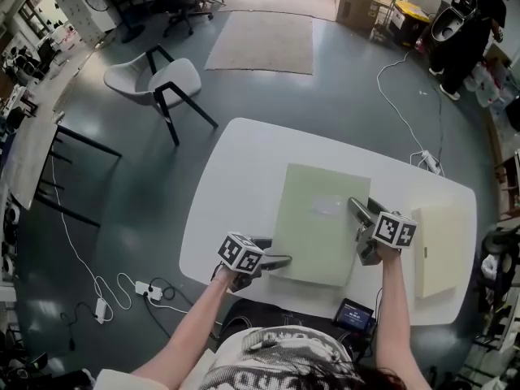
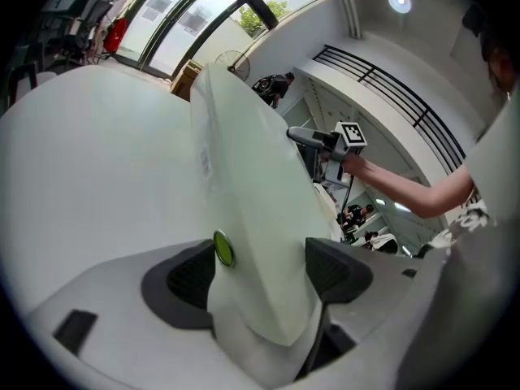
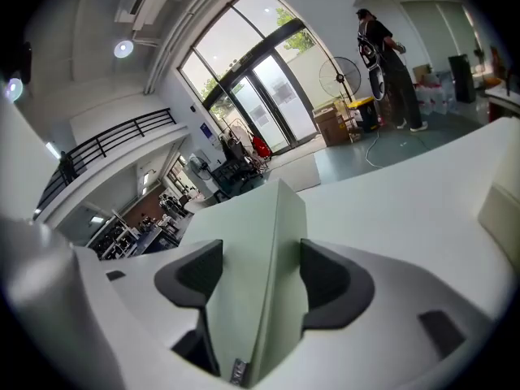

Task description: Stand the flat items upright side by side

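Observation:
A pale green flat item (image 1: 321,218) lies on the middle of the white table (image 1: 236,177). My left gripper (image 1: 276,252) is at its near left corner. In the left gripper view the item (image 2: 244,161) runs between the widely spread jaws of that gripper (image 2: 264,270), and I see no firm pinch. My right gripper (image 1: 359,230) is at the item's right edge, and there the item (image 3: 260,242) sits edge-on between the jaws (image 3: 258,279) with both pads against it. A second, cream flat item (image 1: 439,246) lies flat to the right.
A small dark device (image 1: 355,315) sits at the near table edge and a power strip (image 1: 429,162) at the far right edge. On the floor are a white chair (image 1: 158,84), a rug (image 1: 262,41) and cables. A person (image 1: 467,23) stands far right.

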Motion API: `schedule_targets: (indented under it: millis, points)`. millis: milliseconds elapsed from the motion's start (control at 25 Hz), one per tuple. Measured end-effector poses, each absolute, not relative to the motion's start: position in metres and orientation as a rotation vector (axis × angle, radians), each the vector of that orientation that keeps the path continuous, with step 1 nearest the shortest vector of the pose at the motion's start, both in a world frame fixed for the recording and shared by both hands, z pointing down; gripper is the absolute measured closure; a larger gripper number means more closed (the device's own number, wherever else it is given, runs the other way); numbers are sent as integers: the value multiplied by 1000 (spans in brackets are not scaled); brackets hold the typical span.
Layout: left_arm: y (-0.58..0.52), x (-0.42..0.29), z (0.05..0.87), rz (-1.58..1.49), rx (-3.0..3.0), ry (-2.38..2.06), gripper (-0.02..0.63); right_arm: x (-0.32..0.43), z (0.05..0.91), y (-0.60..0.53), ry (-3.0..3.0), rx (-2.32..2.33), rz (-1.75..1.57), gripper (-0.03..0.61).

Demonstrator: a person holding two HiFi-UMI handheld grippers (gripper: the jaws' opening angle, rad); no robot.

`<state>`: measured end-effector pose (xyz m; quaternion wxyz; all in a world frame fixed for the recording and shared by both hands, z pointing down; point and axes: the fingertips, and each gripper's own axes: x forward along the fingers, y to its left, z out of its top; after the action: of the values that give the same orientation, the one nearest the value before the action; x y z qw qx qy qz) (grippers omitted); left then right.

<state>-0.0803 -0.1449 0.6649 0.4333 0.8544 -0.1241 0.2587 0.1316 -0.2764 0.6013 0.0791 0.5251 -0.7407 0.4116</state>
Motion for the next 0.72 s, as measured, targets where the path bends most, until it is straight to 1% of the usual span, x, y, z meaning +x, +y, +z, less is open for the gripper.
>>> schedule_targets:
  millis: [400,720]
  points:
    - [-162,-69,651,674,2293,-319,255,136,546,-280,-2346,1676,1060,299]
    - [-189,-65,642,771,2436,-323,255,142,504,-277,-2427,1767,971,317]
